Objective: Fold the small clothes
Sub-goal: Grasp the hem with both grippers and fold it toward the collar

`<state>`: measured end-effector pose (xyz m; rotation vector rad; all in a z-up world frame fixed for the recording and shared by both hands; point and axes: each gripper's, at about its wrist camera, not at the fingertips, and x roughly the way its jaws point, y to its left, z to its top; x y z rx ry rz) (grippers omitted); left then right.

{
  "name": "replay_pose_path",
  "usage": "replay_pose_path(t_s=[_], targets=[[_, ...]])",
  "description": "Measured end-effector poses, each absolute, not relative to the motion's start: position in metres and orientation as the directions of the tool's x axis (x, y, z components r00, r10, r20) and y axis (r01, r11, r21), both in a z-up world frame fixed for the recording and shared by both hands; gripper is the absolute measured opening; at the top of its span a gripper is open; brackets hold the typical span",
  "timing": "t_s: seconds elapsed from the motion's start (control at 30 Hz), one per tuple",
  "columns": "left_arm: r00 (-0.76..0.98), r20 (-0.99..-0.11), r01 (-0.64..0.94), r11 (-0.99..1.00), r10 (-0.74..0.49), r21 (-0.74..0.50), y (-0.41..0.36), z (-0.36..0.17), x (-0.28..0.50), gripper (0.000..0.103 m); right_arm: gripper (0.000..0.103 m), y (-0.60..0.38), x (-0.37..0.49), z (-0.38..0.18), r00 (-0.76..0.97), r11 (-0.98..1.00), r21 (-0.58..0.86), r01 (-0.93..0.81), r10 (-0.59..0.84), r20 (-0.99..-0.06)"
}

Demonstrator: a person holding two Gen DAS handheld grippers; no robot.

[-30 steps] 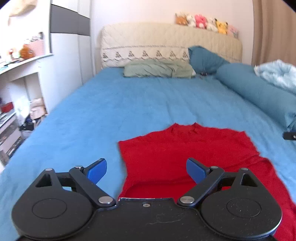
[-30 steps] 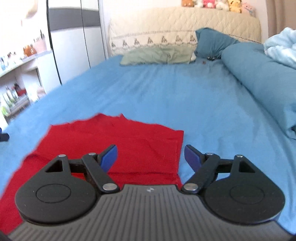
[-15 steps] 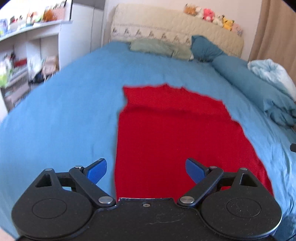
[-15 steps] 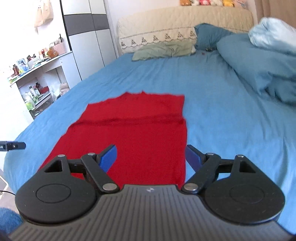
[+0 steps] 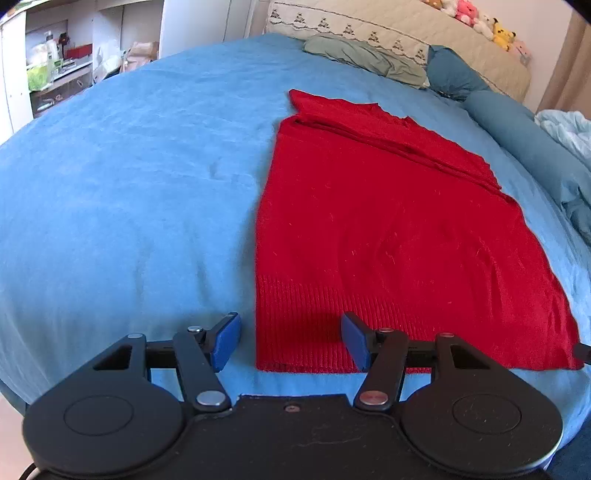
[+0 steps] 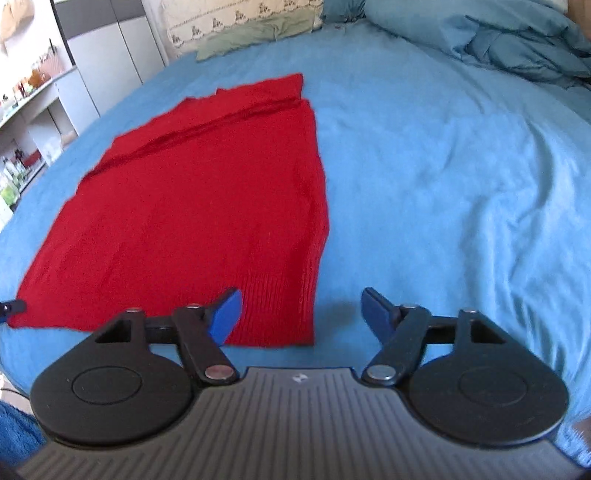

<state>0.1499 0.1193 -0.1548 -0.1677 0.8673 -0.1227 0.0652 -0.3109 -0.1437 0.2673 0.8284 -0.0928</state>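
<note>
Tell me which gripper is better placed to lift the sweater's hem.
Neither alone: left gripper straddles the red sweater's left hem corner, right gripper its right corner. Both have just been closing, pads not yet pressing.

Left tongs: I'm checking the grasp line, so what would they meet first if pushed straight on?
Probably the red garment's ribbed near-left corner, lying between the open left tongs, which have just been closing.

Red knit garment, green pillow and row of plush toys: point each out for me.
Red knit garment [image 5: 388,236]: left wrist view, middle of its flat body.
Green pillow [image 5: 365,61]: left wrist view, centre of its crumpled top.
Row of plush toys [image 5: 476,16]: left wrist view, pink toy on the headboard.
</note>
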Motion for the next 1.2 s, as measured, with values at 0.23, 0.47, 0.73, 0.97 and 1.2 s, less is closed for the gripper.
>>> replay_pose_path(t_s=[0.23, 0.47, 0.73, 0.97, 1.2], targets=[[0.639, -0.751, 0.063, 0.984, -0.167, -0.165, 0.116, -0.16, 0.146, 0.06, 0.057, -0.304, 0.071, -0.152, 0.673, 0.968, 0.177, 0.177, 0.012, -0.74], [0.617, -0.769, 0.069, 0.986, -0.164, -0.155, 0.114, -0.16, 0.15, 0.045, 0.033, -0.298, 0.077, -0.155, 0.677, 0.975, 0.162, 0.151, 0.017, -0.736], [0.624, -0.768, 0.045, 0.988, -0.145, -0.149, 0.115, -0.145, 0.15, 0.006, 0.02, -0.301, 0.075, -0.145, 0.691, 0.975, 0.163, 0.153, 0.012, -0.723], [0.709, -0.687, 0.082, 0.987, -0.157, -0.141, 0.114, -0.1, 0.145, 0.005, 0.02, -0.326, 0.076, -0.095, 0.76, 0.948, 0.266, 0.176, 0.041, -0.649], [0.847, -0.51, 0.072, 0.984, -0.147, -0.163, 0.105, -0.012, 0.218, 0.004, 0.02, -0.345, 0.15, -0.019, 0.839, 0.937, 0.341, 0.08, 0.121, -0.53]])
